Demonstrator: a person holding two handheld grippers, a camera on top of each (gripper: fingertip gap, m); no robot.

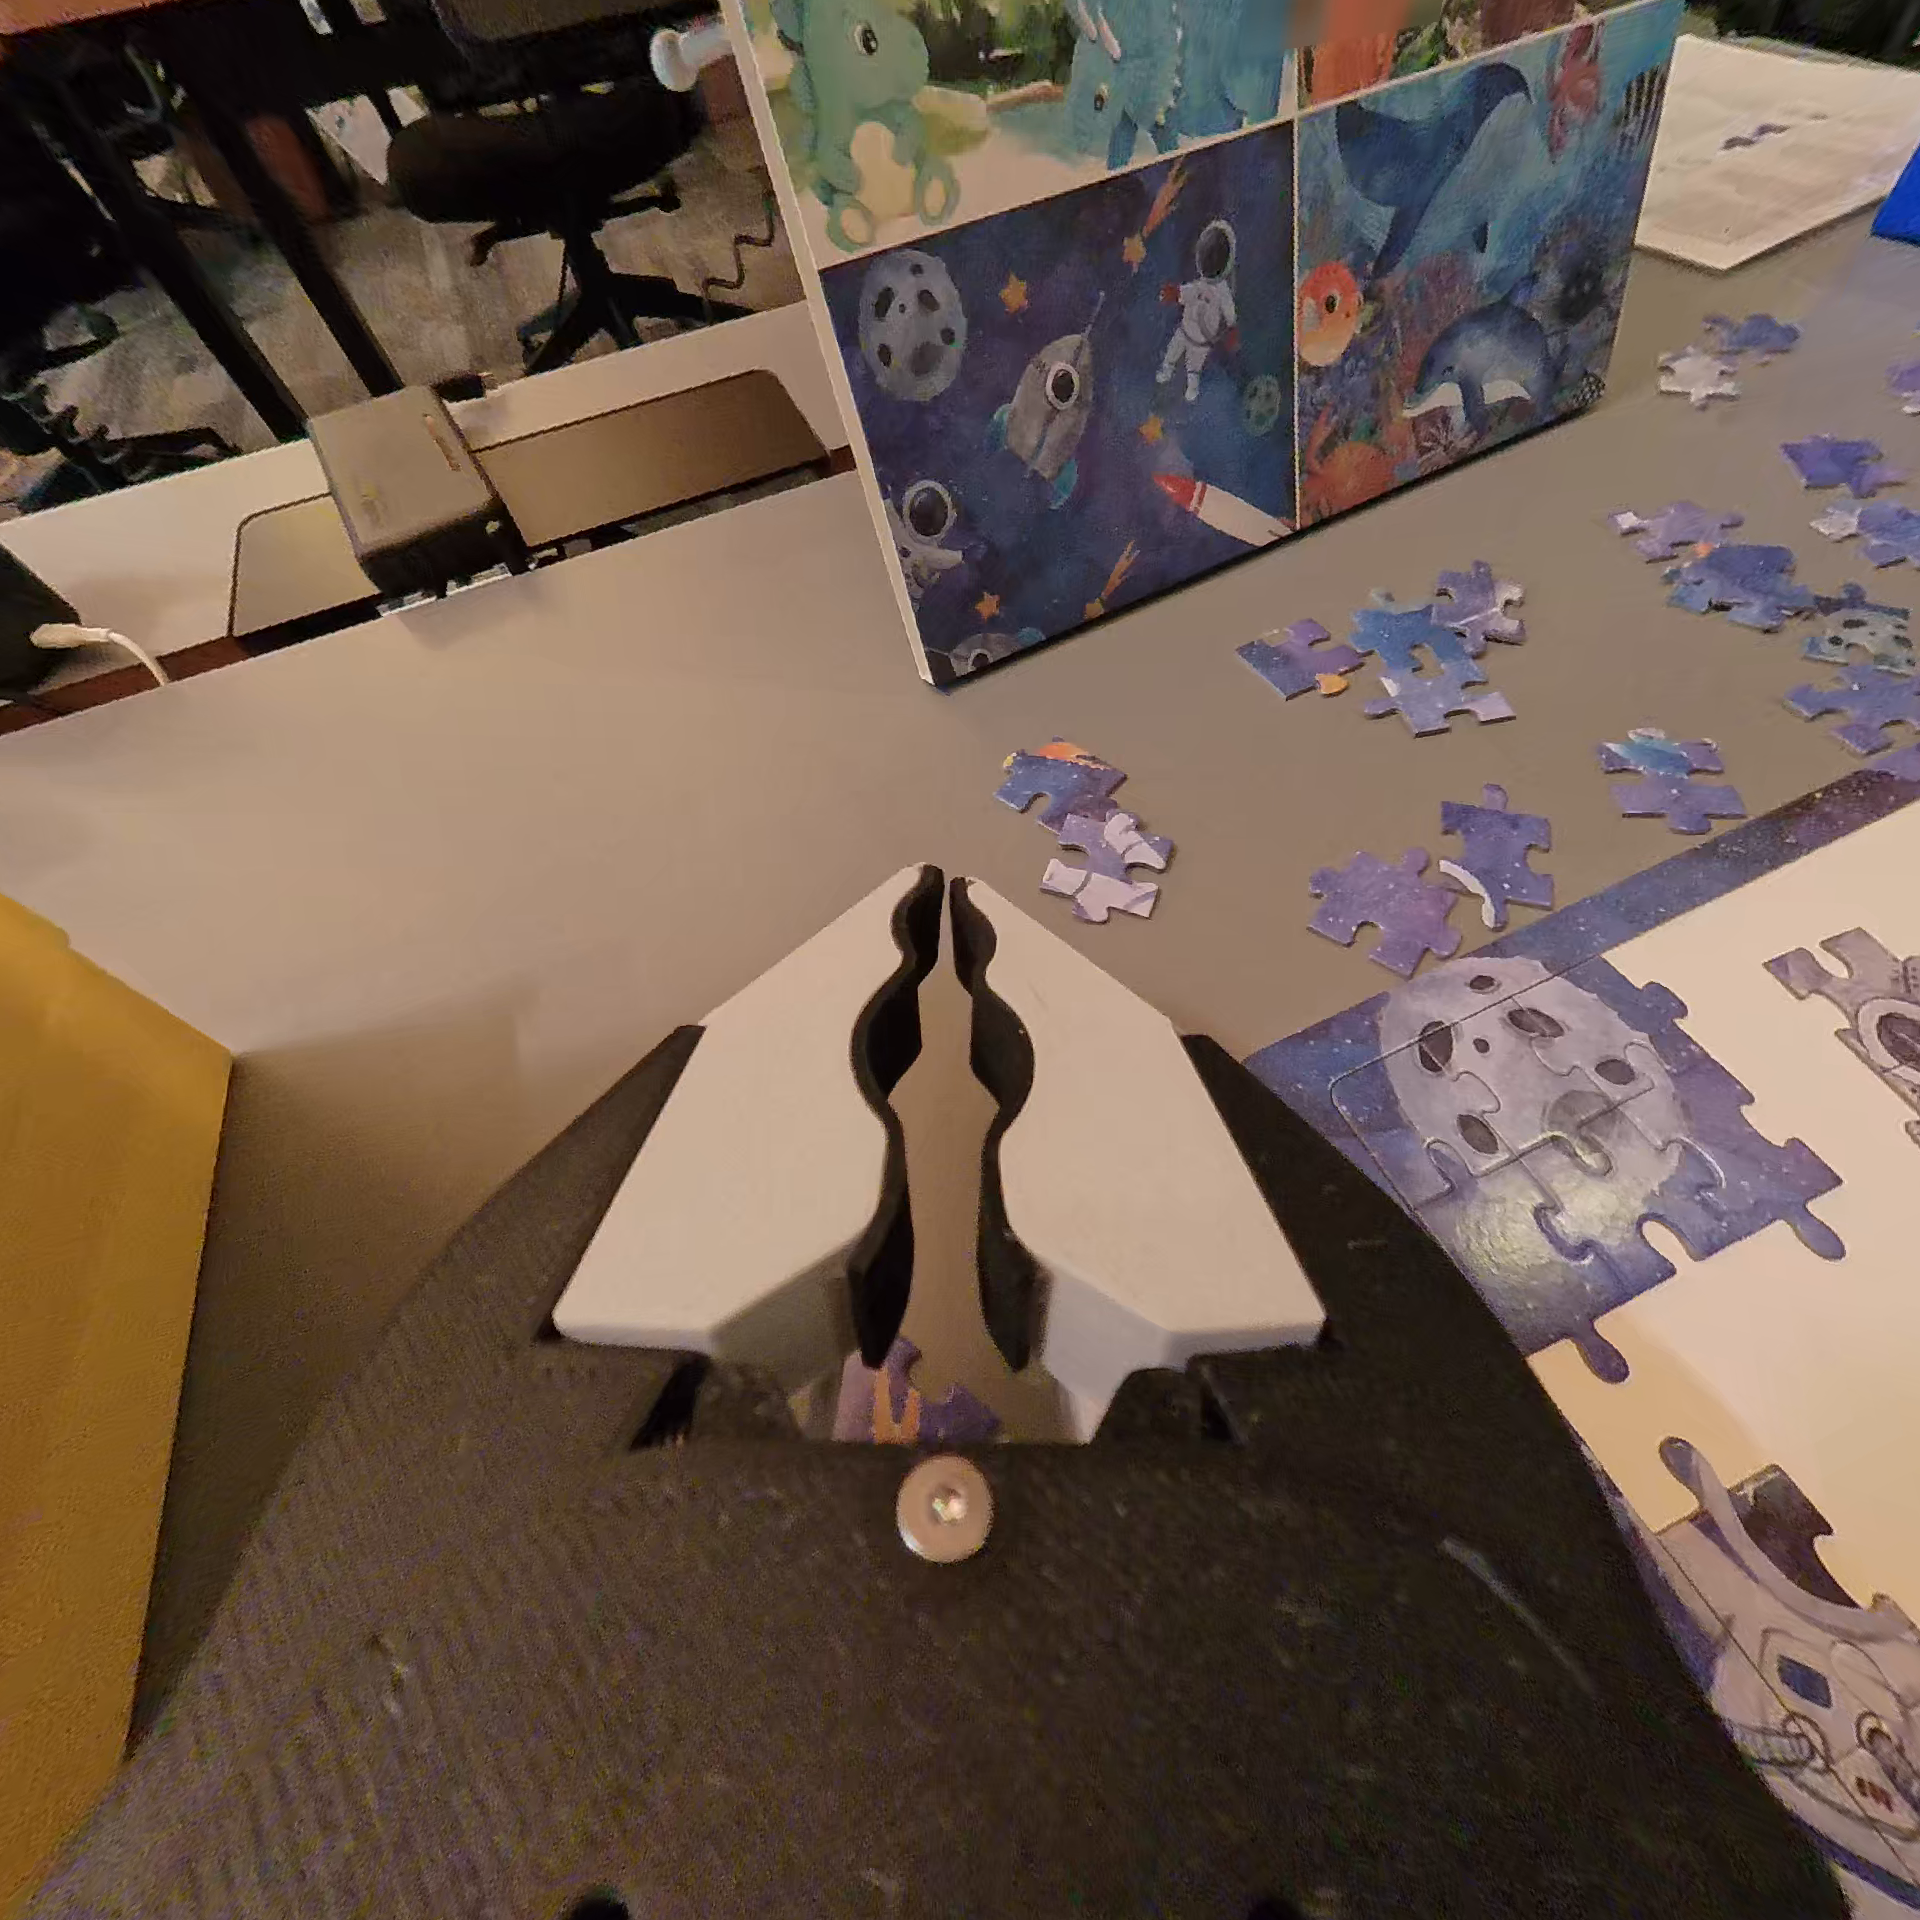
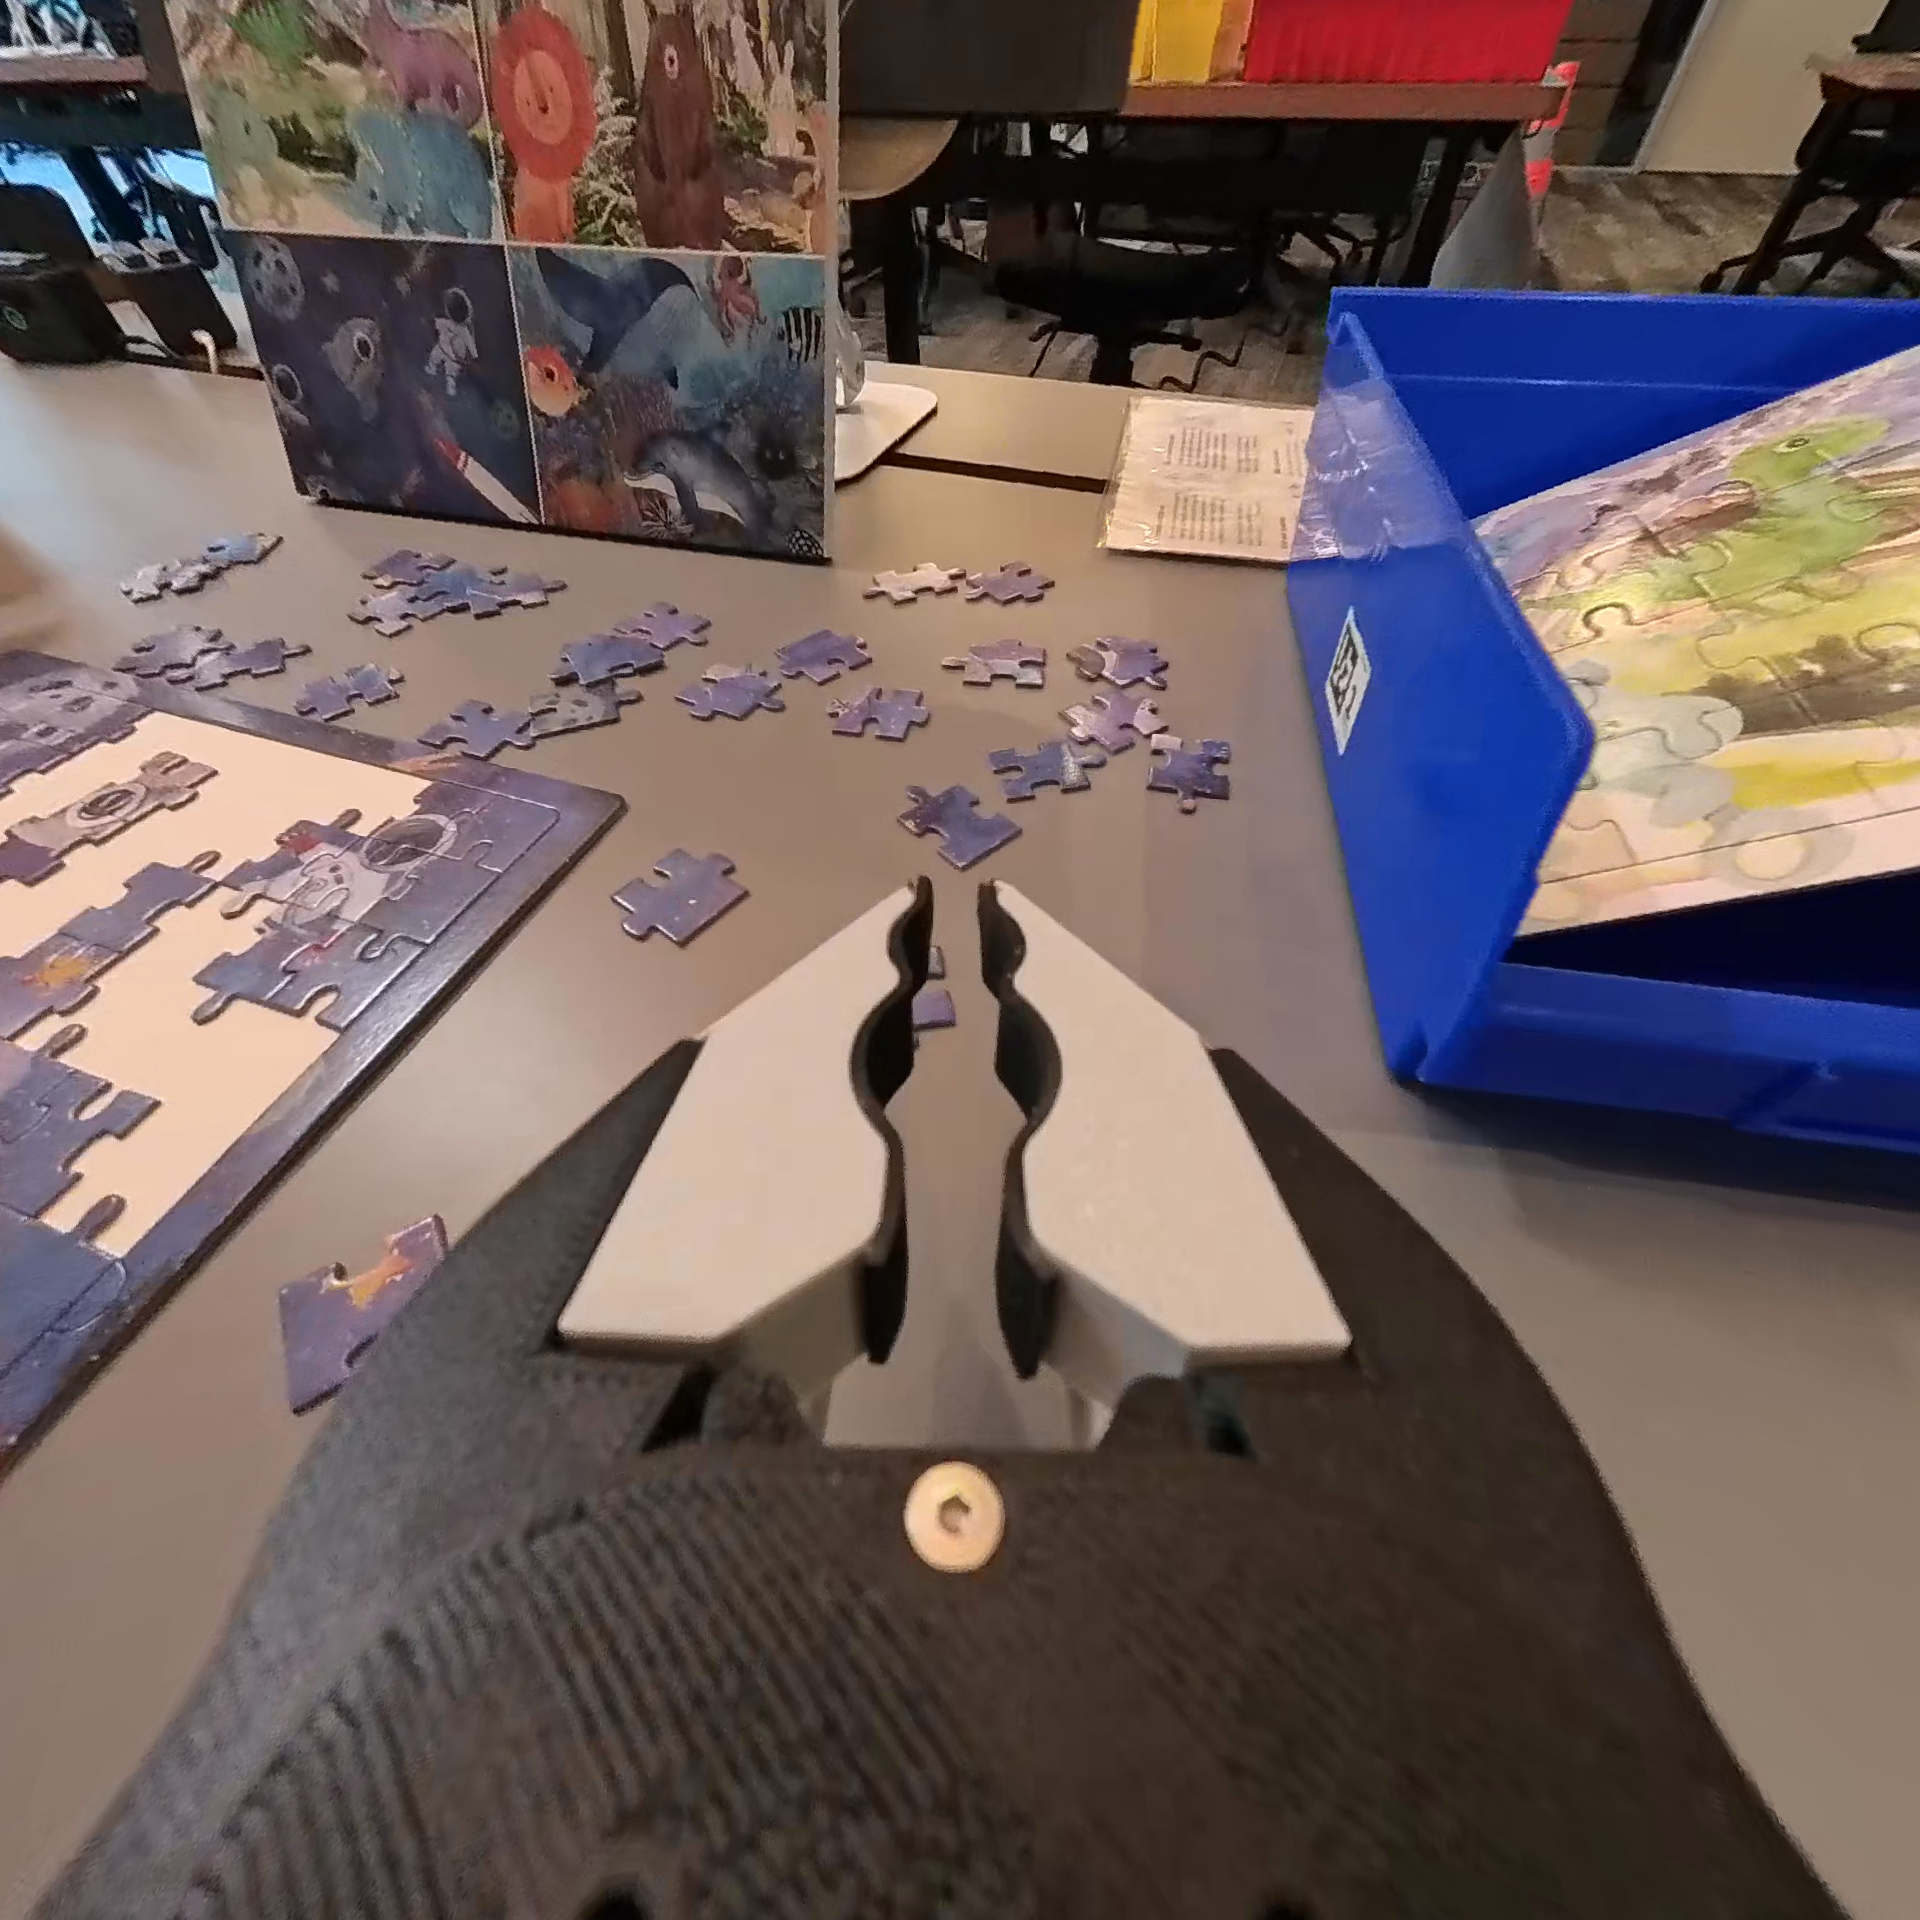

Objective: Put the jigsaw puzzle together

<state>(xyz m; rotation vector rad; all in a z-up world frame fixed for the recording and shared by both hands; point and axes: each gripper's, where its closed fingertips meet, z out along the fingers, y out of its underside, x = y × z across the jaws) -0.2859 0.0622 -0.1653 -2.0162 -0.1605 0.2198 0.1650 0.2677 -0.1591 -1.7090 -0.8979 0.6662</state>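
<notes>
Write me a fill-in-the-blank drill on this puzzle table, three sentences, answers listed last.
1. The bin beside the right tool is coloured ____.
2. Leaning in that bin is an assembled ____.
3. The fingers of the left tool are nearly ____ at the tips, with loose puzzle pieces lying on the grey table to their right.

Missing words: blue; puzzle; closed
</notes>
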